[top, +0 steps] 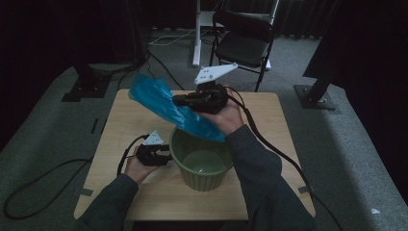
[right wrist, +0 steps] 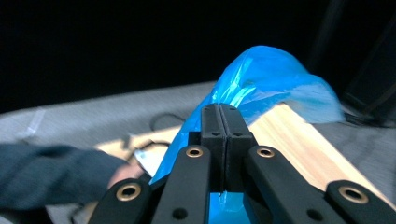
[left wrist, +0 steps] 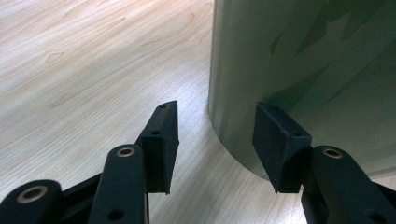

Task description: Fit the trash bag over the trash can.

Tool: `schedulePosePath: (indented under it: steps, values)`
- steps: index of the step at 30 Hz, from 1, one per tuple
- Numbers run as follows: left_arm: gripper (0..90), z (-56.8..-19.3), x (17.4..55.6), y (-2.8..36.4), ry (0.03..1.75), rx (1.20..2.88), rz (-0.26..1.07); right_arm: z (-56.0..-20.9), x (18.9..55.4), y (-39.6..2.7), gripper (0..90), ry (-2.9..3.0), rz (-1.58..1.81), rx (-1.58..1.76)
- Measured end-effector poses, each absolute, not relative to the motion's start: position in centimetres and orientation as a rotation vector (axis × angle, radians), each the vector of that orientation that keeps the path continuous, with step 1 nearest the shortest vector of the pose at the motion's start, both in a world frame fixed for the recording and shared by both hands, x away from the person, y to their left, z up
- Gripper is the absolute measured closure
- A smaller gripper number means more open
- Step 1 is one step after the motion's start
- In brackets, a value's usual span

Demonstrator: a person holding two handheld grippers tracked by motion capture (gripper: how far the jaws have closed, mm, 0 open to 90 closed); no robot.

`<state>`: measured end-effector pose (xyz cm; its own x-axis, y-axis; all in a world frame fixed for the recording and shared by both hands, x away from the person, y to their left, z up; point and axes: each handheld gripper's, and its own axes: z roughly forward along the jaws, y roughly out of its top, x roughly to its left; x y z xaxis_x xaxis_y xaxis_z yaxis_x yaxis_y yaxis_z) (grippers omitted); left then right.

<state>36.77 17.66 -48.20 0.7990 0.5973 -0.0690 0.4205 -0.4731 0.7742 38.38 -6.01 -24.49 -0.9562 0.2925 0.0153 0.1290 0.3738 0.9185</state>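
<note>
Above the green pot [top: 201,162], my right claw [top: 185,100] pinches the blue bag [top: 159,98]; my left claw [left wrist: 215,140], spread, braces the pot; next comes lining it.

Table [top: 144,192]: light wood-grain top, rectangular, standing on grey carpet.
Folding chair [top: 243,41]: black, beyond the table's far edge, seat facing the table.
White stand [top: 197,33]: upright post with a flat foot, just left of the chair.
Floor cable [top: 36,185]: black, looping across the carpet left of the table.
White cable [top: 169,39]: lying on the carpet near the white stand's foot.
Black base plates [top: 86,89]: flat feet of dark posts, one at each far side of the table.
Backdrop: dark curtain along the rear.
</note>
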Motion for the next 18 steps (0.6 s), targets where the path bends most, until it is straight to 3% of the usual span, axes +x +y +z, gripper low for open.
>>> schedulePosePath:
  steps: [18]
  values:
    - [50.4,-47.9,36.8,18.3,0.764,2.113,0.279,-26.8,39.0,-7.6,89.6,2.454,1.515,0.427]
